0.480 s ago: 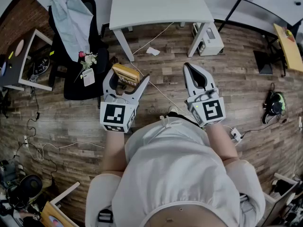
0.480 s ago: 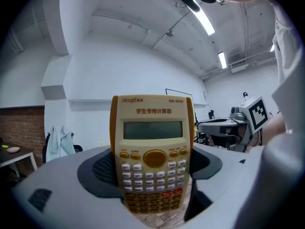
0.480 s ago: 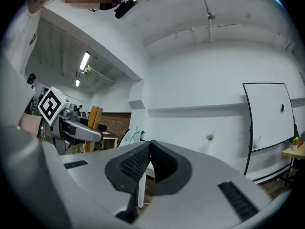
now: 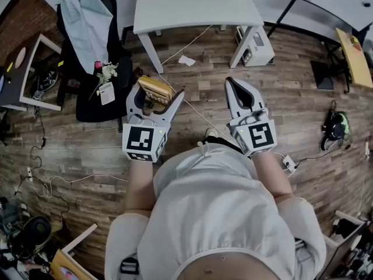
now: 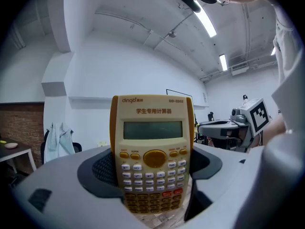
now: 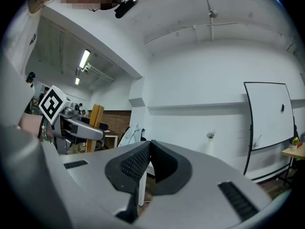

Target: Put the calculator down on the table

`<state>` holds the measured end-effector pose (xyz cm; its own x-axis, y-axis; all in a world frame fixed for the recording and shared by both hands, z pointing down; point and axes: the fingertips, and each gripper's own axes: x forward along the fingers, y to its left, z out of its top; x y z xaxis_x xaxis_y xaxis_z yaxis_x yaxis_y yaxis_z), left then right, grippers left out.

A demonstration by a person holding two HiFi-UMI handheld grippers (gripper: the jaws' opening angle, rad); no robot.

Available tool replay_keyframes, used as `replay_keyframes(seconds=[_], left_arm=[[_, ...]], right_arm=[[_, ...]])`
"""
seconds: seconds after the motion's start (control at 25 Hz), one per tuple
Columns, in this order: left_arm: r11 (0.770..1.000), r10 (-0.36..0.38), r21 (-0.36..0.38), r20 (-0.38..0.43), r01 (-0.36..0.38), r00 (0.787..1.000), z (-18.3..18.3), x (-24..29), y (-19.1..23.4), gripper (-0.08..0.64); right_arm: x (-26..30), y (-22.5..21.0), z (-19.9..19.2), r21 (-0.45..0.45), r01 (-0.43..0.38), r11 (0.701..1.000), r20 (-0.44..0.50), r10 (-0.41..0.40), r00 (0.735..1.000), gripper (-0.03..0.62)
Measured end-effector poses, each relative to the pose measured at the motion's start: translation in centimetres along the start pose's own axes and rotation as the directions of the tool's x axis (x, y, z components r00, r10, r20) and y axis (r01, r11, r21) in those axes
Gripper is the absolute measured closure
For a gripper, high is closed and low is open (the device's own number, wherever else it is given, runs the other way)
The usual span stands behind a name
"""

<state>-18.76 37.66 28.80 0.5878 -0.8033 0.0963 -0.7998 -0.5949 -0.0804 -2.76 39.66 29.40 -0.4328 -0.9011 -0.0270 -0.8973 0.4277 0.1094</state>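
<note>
A yellow calculator [image 4: 154, 90] with a grey display stands upright between the jaws of my left gripper [image 4: 156, 95], held in the air above the wooden floor. In the left gripper view the calculator [image 5: 153, 147] faces the camera, its keys and screen plain to see, and both pads press on its sides. My right gripper [image 4: 240, 93] hovers level to the right of it, shut with nothing in it; its pads [image 6: 138, 163] meet at the tips. The white table [image 4: 192, 4] stands ahead of both grippers.
A black chair [image 4: 93, 57] draped with a light garment stands to the left, with a small flower bunch [image 4: 106, 72] beside it. A white box [image 4: 256, 46] sits by the table's right leg. Cables run across the floor. A dark side table [image 4: 23, 74] is at far left.
</note>
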Motion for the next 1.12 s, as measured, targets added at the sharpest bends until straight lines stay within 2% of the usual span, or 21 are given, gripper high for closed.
replay_keyframes(seconds=[0.24, 0.44, 0.56, 0.76, 1.12], left_arm=[[1.0, 0.006, -0.017, -0.016, -0.007, 1.0, -0.5, 2.1, 1.2, 0.15], [1.0, 0.028, -0.011, -0.041, -0.029, 0.999, -1.7, 5.1, 2.7, 0.15], [0.999, 0.052, -0.009, -0.054, -0.052, 0.997, -1.9, 7.8, 3.7, 0.15], [0.994, 0.11, -0.007, -0.062, -0.111, 0.992, -1.2, 14.6, 5.8, 0.15], [0.985, 0.17, -0.026, -0.104, -0.173, 0.98, -0.5, 30.6, 9.3, 0.15]], right_arm=[[2.1, -1.9, -0.2, 0.078, -0.012, 0.997, 0.028, 0.01, 1.0, 0.588], [5.4, -4.7, -2.7, 0.132, -0.001, 0.991, 0.0, 0.002, 1.0, 0.588], [8.0, -6.9, -3.7, 0.13, -0.014, 0.991, -0.015, 0.016, 1.0, 0.588], [13.8, -12.3, -4.6, 0.096, -0.068, 0.993, -0.012, 0.069, 0.998, 0.588], [25.8, -24.8, -6.7, 0.101, -0.165, 0.981, -0.052, 0.17, 0.984, 0.588]])
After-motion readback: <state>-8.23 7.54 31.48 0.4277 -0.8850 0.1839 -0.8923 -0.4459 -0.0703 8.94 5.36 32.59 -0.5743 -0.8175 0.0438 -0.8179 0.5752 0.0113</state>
